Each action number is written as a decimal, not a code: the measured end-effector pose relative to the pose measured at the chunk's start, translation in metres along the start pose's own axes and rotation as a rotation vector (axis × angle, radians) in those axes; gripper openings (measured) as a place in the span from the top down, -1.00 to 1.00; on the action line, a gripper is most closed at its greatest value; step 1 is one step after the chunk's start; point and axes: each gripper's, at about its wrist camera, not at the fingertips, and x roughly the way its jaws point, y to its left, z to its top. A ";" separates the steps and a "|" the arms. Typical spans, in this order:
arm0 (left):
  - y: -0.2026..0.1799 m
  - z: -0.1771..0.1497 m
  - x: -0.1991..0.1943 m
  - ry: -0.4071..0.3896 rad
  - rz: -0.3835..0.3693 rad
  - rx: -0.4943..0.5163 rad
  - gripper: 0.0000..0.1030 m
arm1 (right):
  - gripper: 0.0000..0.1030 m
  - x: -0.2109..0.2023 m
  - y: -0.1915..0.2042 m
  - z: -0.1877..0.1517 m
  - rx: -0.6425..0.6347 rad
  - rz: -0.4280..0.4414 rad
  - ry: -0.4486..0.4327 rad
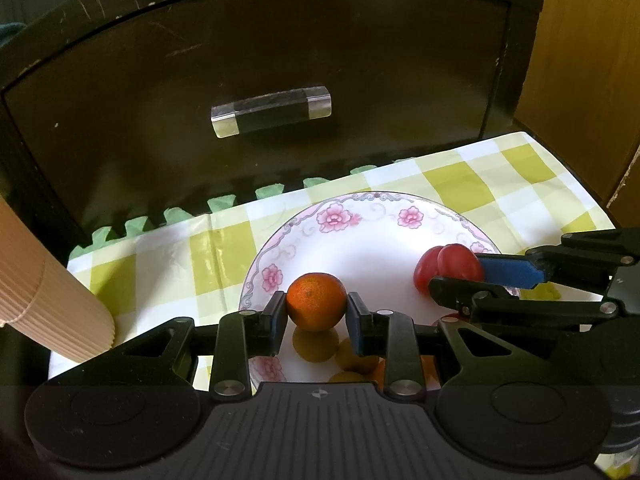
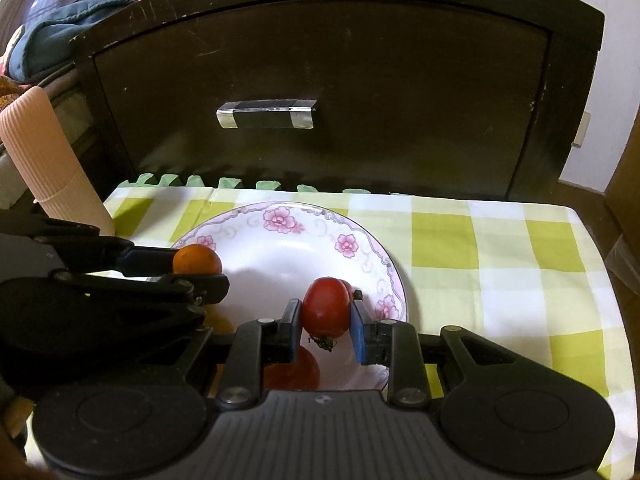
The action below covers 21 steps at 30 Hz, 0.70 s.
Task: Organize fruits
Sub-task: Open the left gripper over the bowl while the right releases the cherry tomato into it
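Gripping an orange (image 1: 316, 301), the left hand-held gripper (image 1: 317, 318) is closed on it from both sides, just above the white flowered plate (image 1: 360, 236). A red tomato (image 2: 325, 306) is clamped likewise in the right hand-held gripper (image 2: 325, 328), over the right half of the same plate. The plate is set on a green-checked cloth (image 2: 480, 264) covering the bench. A ribbed pink cup (image 2: 52, 172) is seen at the left. A dark drawer front (image 2: 320, 80) is located behind.

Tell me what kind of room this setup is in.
Probably a home, perhaps a bedroom or living area: a scuffed dark wooden cabinet stands behind a low table with a green checked cloth, a floral china plate of fruit lies on it, and bedding-like fabric is piled at left.
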 end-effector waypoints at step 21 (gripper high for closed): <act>0.008 0.002 -0.012 -0.033 0.018 -0.017 -0.06 | 0.49 -0.009 -0.001 -0.001 0.037 0.014 -0.029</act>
